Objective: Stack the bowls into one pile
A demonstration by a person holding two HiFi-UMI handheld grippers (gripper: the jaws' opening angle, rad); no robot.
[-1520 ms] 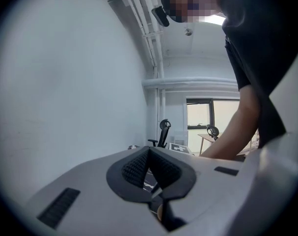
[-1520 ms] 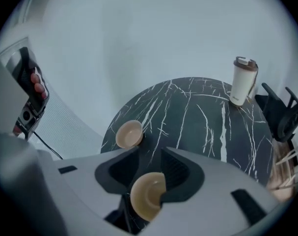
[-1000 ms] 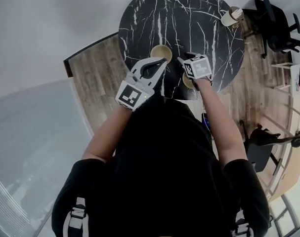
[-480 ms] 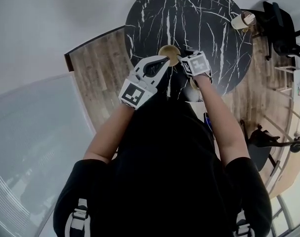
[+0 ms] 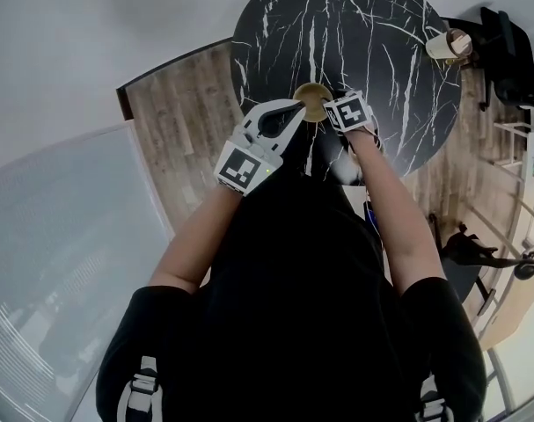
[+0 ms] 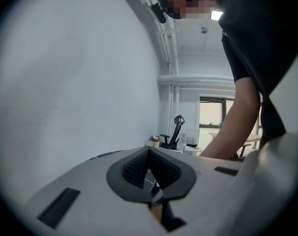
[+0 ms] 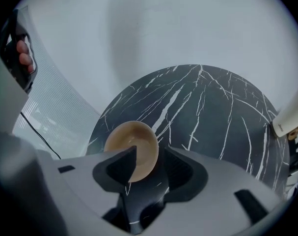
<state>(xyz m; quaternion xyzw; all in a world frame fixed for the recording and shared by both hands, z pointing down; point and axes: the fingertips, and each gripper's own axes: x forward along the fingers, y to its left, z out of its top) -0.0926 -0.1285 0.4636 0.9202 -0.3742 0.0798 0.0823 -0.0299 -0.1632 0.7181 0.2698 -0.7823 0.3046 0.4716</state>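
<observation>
A tan bowl (image 5: 312, 100) sits on the round black marble table (image 5: 363, 25), near its front. My right gripper (image 5: 333, 105) points steeply down at the bowl's right side. In the right gripper view the bowl's (image 7: 131, 149) near rim lies between the fingers of the right gripper (image 7: 152, 155). Its jaws have just been opening, and the right pad stands apart from the rim. My left gripper (image 5: 298, 106) is shut and empty, with its tips by the bowl's left rim; in its own view the left gripper (image 6: 149, 150) shows its pads meeting. A pale round shape (image 5: 349, 169) under my right forearm may be another bowl.
A paper cup (image 5: 449, 44) stands at the table's far right edge, and the same cup (image 7: 291, 114) shows in the right gripper view. Office chairs (image 5: 513, 60) stand beyond it. Wooden floor (image 5: 179, 121) and a white wall lie to the left.
Both grippers have come closer to the tan bowl. The right gripper has sunk toward the bowl's right side, and the left tips now reach its left rim.
</observation>
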